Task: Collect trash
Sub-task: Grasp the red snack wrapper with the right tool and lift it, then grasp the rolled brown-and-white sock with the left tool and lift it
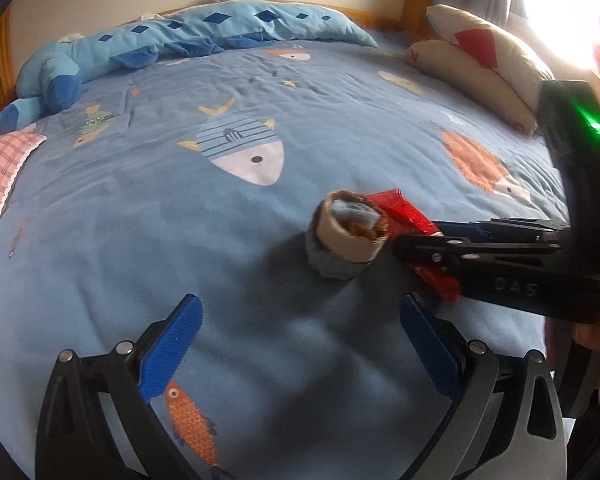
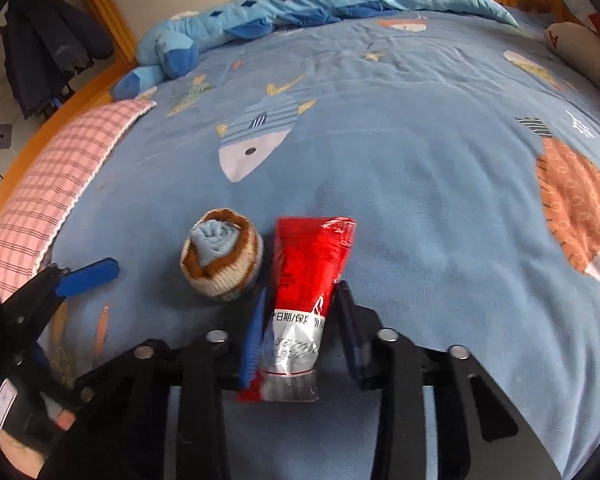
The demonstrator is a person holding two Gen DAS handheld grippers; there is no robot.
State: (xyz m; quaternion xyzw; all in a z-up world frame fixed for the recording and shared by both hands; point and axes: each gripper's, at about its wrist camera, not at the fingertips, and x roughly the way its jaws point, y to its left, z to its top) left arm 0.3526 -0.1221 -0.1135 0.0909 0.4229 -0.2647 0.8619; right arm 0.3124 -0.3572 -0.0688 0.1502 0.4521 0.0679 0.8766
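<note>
Far left: pink checked cloth [image 2: 56, 184] draped over the bed's edge, dark jackets [image 2: 48, 44] hanging beyond the wooden bed frame [image 2: 100, 8]. Along the head of the bed, a light-blue duvet [image 1: 204, 36] with dark diamonds, bunched in a long roll. Spread across the mattress, a blue blanket [image 2: 400, 140] printed with fish.

Low at the left of the right wrist view, the left hand-held gripper [image 1: 300, 344], blue pads spread wide, nothing between them, hovering over bare blanket just short of the sock roll.

Near the middle, a rolled-up pair of socks [image 2: 222, 260], beige and brown cuff with blue inside, sitting on the blanket. Just beside it to the right, nearly touching, the red wrapper [image 2: 312, 264], a flat packet with a clear printed end pointing back toward the camera.

Right hand-held gripper [image 2: 300, 320] pressed in on the wrapper from both sides, pinching it around its lower half; red end sticking out forward over the blanket. Whether lifted or resting on the blanket: cannot tell.

Far right: two cream pillows [image 1: 488, 60] with red patches leaning against the side of the bed, bright window light behind.
</note>
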